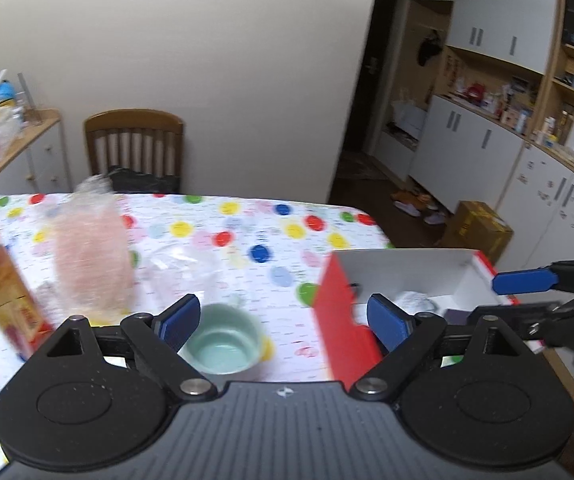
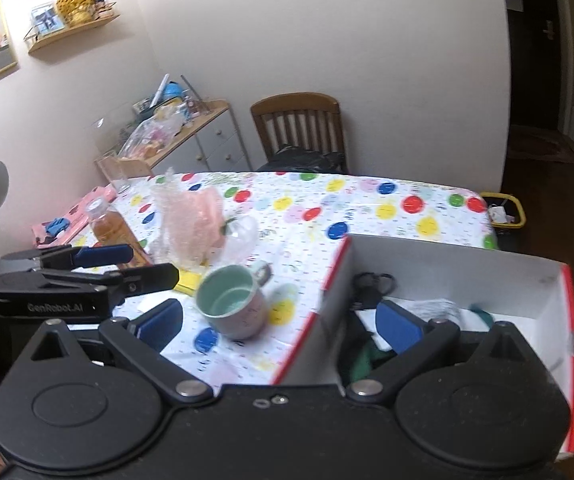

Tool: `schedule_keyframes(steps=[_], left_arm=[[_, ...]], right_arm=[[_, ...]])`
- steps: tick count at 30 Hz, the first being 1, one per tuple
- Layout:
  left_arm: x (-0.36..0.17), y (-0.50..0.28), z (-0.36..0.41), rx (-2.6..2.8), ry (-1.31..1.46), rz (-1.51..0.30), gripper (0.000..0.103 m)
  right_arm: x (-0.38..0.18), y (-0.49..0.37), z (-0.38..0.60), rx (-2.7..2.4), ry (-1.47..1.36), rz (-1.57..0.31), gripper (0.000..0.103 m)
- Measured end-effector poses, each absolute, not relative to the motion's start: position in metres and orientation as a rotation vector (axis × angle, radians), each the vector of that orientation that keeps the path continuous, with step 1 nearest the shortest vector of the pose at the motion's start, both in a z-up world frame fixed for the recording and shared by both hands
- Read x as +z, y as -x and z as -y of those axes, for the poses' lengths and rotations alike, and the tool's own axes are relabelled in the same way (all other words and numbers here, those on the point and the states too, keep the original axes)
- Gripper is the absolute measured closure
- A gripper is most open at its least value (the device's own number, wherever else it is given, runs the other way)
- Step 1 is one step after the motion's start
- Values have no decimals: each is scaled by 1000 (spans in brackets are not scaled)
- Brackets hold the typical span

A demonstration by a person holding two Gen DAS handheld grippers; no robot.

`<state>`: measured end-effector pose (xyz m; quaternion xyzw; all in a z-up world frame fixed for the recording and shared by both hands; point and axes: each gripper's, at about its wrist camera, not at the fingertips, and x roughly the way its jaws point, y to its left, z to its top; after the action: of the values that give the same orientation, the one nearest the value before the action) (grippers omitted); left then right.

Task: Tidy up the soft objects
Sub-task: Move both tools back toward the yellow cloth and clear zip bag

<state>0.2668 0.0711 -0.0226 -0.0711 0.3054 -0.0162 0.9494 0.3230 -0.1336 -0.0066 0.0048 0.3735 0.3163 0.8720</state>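
Note:
A red box with a white inside (image 1: 407, 268) (image 2: 487, 276) stands on the polka-dot table (image 1: 247, 224) (image 2: 367, 208). It holds white and green cloth (image 2: 439, 308), a white cloth (image 1: 415, 300) and black scissors (image 2: 371, 284). A pink item in a clear plastic bag (image 1: 91, 252) (image 2: 191, 224) stands at the left. My left gripper (image 1: 285, 320) is open and empty above a mint mug (image 1: 223, 340), its right finger over the box's corner. My right gripper (image 2: 279, 326) is open and empty, straddling the box's left wall. Each gripper shows in the other's view: the right one (image 1: 535, 292), the left one (image 2: 127, 266).
A bottle of amber drink (image 1: 3, 292) (image 2: 111, 228) stands at the left, with a yellow sponge (image 2: 187, 280) near the mug (image 2: 231, 304). A clear plastic wrapper (image 1: 183, 264) lies mid-table. A wooden chair (image 1: 135, 144) stands at the far side. A cluttered cabinet (image 2: 175, 132) lines the left wall.

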Motion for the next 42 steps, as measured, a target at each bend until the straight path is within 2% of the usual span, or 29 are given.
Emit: schedule_keyframes(steps=[18, 32, 42], left_arm=[[-83, -255, -194, 65, 170, -649, 12], [-146, -304, -220, 92, 89, -710, 12], [-173, -331, -214, 147, 23, -722, 12]], right_arm=[[-31, -345, -4, 697, 83, -847, 1], [-78, -405, -58, 594, 158, -944, 11], [-98, -436, -74, 577, 188, -981, 13]])
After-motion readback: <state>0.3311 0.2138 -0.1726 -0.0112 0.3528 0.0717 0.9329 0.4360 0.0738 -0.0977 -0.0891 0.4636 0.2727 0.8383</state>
